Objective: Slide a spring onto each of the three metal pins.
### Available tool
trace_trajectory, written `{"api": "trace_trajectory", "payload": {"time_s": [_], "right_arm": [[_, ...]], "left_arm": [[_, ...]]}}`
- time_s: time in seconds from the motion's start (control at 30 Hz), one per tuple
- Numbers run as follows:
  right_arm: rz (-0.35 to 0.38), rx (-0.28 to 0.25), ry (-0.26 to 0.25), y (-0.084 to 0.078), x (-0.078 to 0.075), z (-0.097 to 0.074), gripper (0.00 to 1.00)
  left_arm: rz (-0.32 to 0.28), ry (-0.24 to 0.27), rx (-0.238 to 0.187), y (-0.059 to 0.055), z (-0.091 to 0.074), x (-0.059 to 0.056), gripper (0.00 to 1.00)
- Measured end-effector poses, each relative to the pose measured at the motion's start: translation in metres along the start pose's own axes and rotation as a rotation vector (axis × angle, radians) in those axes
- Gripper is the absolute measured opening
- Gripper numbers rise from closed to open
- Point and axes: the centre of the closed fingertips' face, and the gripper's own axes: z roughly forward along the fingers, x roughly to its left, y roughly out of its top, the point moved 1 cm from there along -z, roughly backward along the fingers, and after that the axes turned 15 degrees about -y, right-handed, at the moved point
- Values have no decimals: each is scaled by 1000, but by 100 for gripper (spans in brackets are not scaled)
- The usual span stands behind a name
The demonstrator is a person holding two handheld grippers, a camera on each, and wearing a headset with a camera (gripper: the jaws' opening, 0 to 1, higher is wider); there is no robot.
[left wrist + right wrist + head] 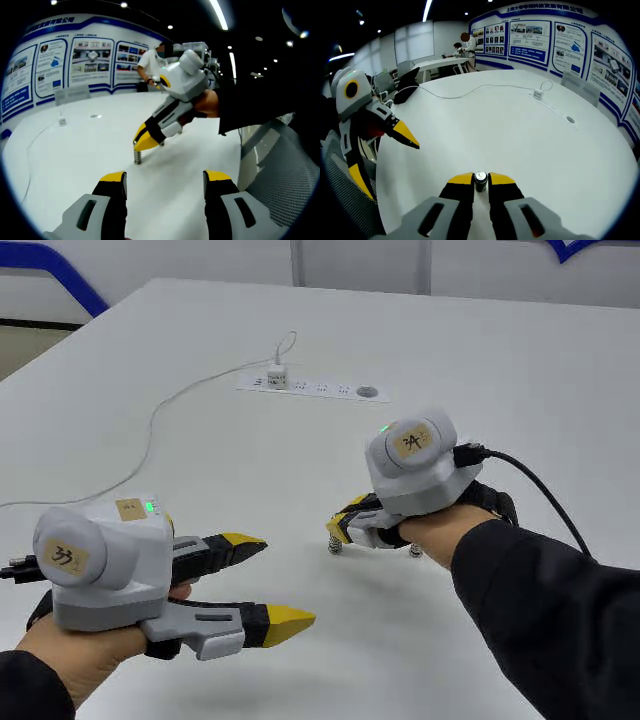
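Spring point(137, 157) stands upright on the white table point(75, 165), left of centre in the left gripper view, its top touching the yellow tips of the right gripper point(146, 141). In the right gripper view the jaws are narrow and pinched on the spring's top end, seen end-on at bottom centre. Whether a pin already sits inside the coils, cannot tell.

Long axis of spring: vertical. The jaws reach it from above, aslant.

In the head view a second small metal piece point(415, 552) sits on the table just beside the right hand, right of centre. It is too small to tell pin from spring.

Left gripper point(265, 580) hovers at lower left, jaws wide, holding nothing, well apart from the spring.

Judgement: the right gripper is the nearer and has the work. The coming move turns on keeping the coils plumb, in line with the pin.

Power strip point(310, 387) lies at top centre, well apart from both grippers.
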Motion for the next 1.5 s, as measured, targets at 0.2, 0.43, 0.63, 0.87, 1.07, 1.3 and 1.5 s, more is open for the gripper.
{"api": "trace_trajectory", "payload": {"time_s": [0.2, 0.43, 0.63, 0.87, 1.07, 1.3, 1.5], "right_arm": [[0, 5, -2, -2, -1, -1, 15], [7, -2, -5, -4, -3, -7, 18], [14, -7, -3, -10, -1, -16, 22], [19, -17, -1, -18, 2, -28, 22], [16, -29, 0, -24, 4, -41, 23], [6, -39, 3, -33, 8, -54, 25], [0, -35, -2, -46, 4, -69, 26]], "left_arm": [[0, -1, -1, 0, 1, 0, 64], [0, -1, 0, 1, 1, 0, 64], [-2, -1, 1, 1, 2, -1, 65], [-4, -4, 4, 1, 3, -1, 66], [-7, -6, 5, 0, 3, -2, 67], [-12, -10, 13, -2, 3, -3, 68], [-12, -7, 16, -4, 2, -2, 69]]}}
